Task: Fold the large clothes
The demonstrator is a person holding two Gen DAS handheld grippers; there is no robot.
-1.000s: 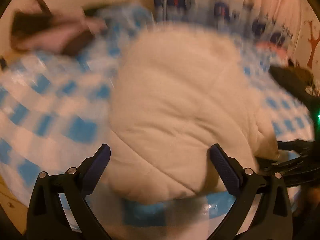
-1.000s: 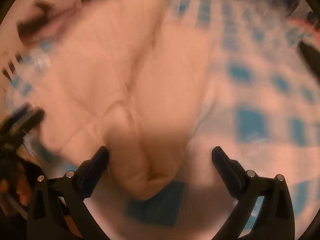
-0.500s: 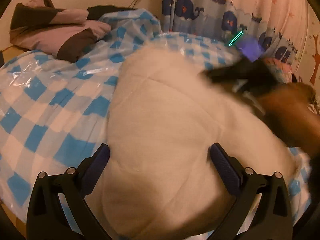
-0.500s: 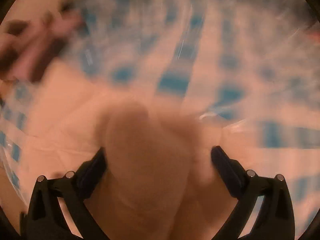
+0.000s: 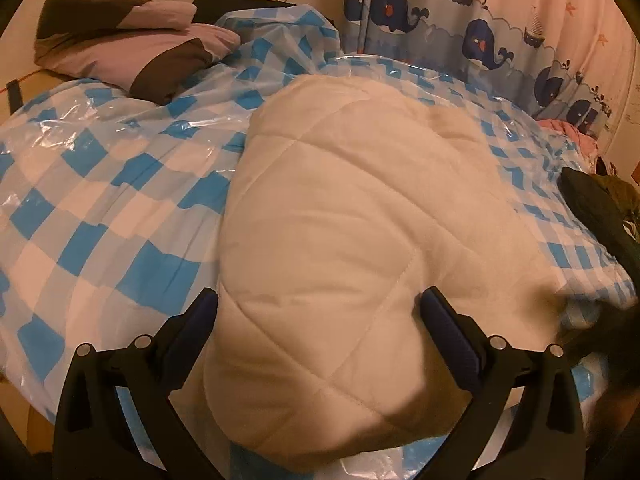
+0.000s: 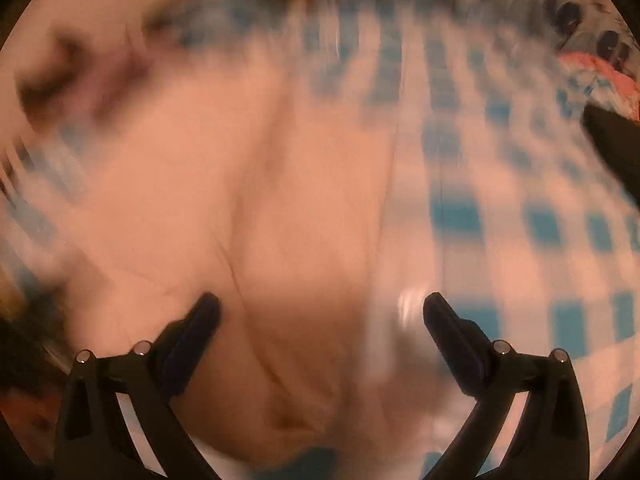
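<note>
Cream quilted padded garment (image 5: pixel 340 240), folded into a thick rounded bundle, centre of the left wrist view, lying on a blue-and-white checked plastic sheet (image 5: pixel 100 208) that covers the bed; left gripper (image 5: pixel 318 312) with jaws spread wide, empty, its dark fingertips either side of the bundle's near end, contact not discernible; brown-and-lilac folded cloth (image 5: pixel 132 44) at upper left; whale-and-boat printed curtain (image 5: pixel 460 28) at upper right; dark blurred shape (image 5: pixel 600 216) at right edge, unidentifiable; right wrist view heavily blurred; right gripper (image 6: pixel 320 316) likewise spread wide, holding nothing, above the garment's (image 6: pixel 240 220) right edge, checked sheet (image 6: pixel 520 200) filling the right half.
</note>
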